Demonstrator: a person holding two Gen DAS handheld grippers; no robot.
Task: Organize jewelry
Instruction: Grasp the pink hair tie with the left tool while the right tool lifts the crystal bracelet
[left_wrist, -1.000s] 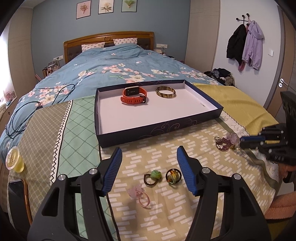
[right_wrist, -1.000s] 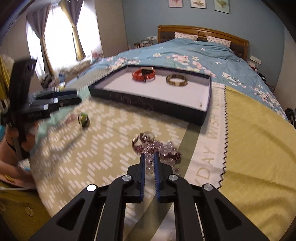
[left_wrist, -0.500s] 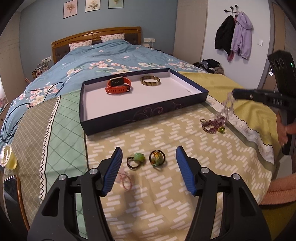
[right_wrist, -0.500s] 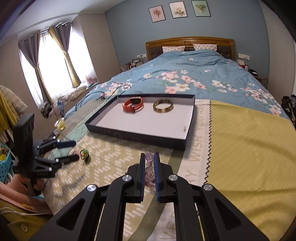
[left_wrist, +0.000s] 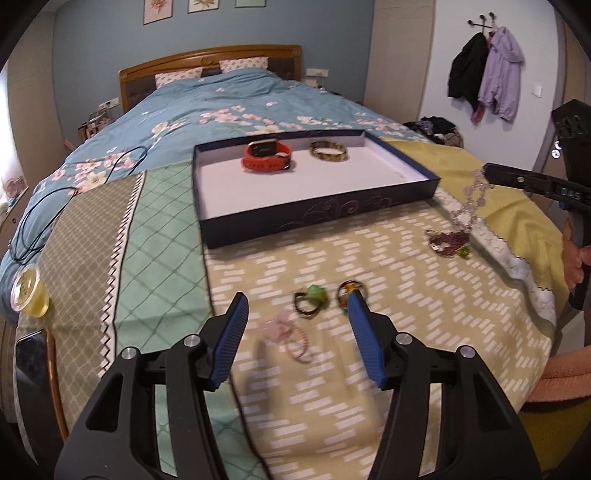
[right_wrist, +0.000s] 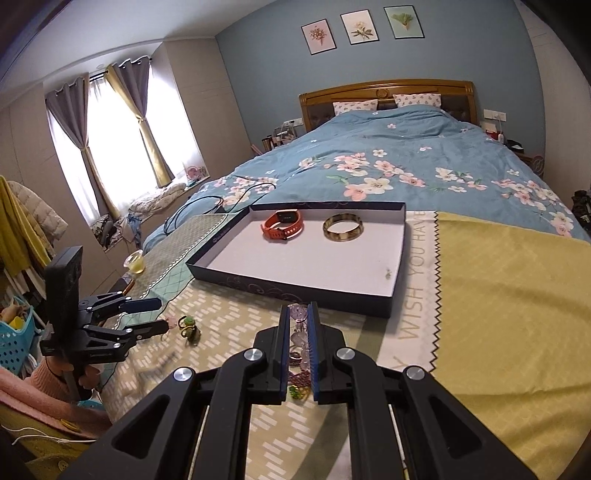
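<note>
A dark blue tray (left_wrist: 317, 218) (right_wrist: 295, 291) lies on the bed with an orange watch (left_wrist: 266, 156) (right_wrist: 283, 223) and a gold bangle (left_wrist: 328, 151) (right_wrist: 342, 228) in it. My right gripper (right_wrist: 298, 314) (left_wrist: 487, 174) is shut on a pale purple bead necklace (left_wrist: 469, 206) (right_wrist: 297, 314), lifted above the blanket right of the tray; its lower end hangs by a dark beaded bracelet (left_wrist: 447, 242). My left gripper (left_wrist: 295, 306) (right_wrist: 157, 314) is open above a green-charm ring (left_wrist: 312, 297), a gold ring (left_wrist: 349, 290) and a pink bracelet (left_wrist: 291, 339).
A cup of yellow liquid (left_wrist: 31, 293) and a phone (left_wrist: 31, 354) sit at the bed's left edge. A black cable (left_wrist: 55, 199) lies on the blue duvet. Coats (left_wrist: 484, 77) hang on the right wall.
My right gripper has lifted the bead necklace higher off the blanket, towards the tray. My left gripper has shifted slightly over the small rings.
</note>
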